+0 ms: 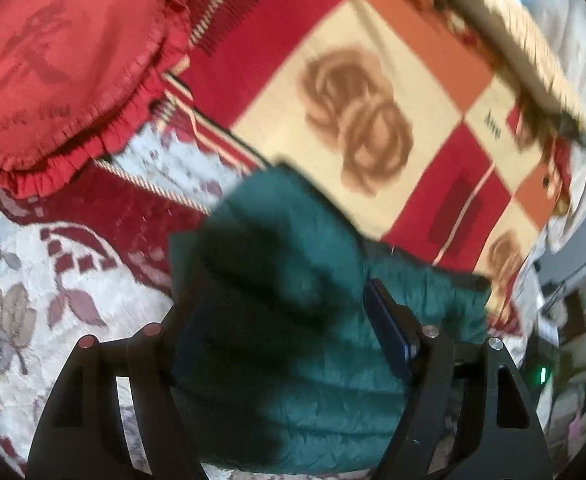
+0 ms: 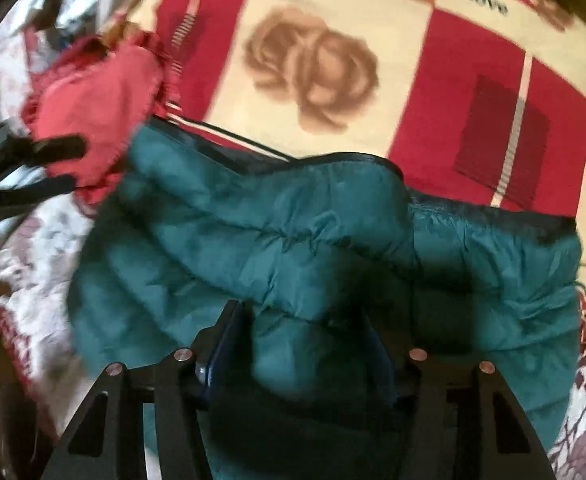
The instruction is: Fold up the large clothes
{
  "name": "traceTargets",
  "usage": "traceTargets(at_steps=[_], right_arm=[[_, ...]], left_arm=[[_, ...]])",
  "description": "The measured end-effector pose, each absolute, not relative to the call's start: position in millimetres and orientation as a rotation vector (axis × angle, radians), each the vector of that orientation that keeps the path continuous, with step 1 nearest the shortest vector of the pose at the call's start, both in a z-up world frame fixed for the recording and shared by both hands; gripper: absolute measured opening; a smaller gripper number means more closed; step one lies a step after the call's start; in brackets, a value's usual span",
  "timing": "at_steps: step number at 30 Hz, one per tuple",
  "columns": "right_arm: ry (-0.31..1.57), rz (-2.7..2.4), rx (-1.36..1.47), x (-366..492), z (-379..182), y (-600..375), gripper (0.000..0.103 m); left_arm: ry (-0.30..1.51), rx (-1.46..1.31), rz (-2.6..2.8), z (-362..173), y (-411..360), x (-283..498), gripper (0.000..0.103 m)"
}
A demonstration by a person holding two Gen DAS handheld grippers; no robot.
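Gripping the jacket (image 2: 293,240) with both tools: my right gripper (image 2: 301,344) has a thick fold of it bunched between its fingers, and my left gripper (image 1: 281,320) is likewise clamped on quilted fabric. Jacket is teal, puffy, stitched in horizontal channels, dark trim along one edge, crumpled into a mound just ahead of both tools on the bed. Under it, a floral cover (image 1: 21,280) in white and maroon. Beyond, a checked blanket (image 2: 433,100) with brown roses; "love" (image 2: 488,1) reads on a cream square. Far left, a red frilled cushion (image 1: 65,68); its writing is too blurred to read.
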State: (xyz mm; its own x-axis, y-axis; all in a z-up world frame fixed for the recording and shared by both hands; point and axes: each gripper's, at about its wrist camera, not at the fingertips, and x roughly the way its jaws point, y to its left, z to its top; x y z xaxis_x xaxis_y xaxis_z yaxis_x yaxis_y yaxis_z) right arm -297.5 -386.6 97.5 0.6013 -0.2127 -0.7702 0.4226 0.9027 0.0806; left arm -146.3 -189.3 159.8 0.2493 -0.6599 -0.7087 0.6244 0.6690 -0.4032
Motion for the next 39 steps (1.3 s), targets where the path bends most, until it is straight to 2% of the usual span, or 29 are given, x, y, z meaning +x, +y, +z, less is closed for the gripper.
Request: traceTargets(at_steps=[6,10,15,18,21,29,34,39], right_arm=[[0.837,-0.424,0.425,-274,66,-430,0.057],[0.835,-0.426,0.414,-272,57,-433,0.057],[0.774,-0.409,0.465,-296,88,-431,0.057],[0.721,-0.481,0.390,-318,117,-438,0.057],[0.736,-0.552,0.362,-327,124,-459,0.058],[0.821,-0.633,0.418,-326,80,-502,0.058],[0.846,-0.624,0.409,-314,61,-510,0.064],[0.828,-0.631,0.416,-314,52,-514,0.065]], left_arm=[[1.034,0.059,-0.811,109,-216,-147,0.075],[1.001,0.093,-0.795,103,-221,-150,0.075],[0.999,0.121,-0.787,112,-222,-152,0.075],[0.956,0.119,-0.779,127,-221,-149,0.075],[0.912,0.118,-0.749,135,-229,-139,0.075],[0.944,0.155,-0.675,96,-254,-115,0.076],[0.937,0.177,-0.665,82,-259,-110,0.078],[0.925,0.153,-0.670,74,-258,-107,0.082]])
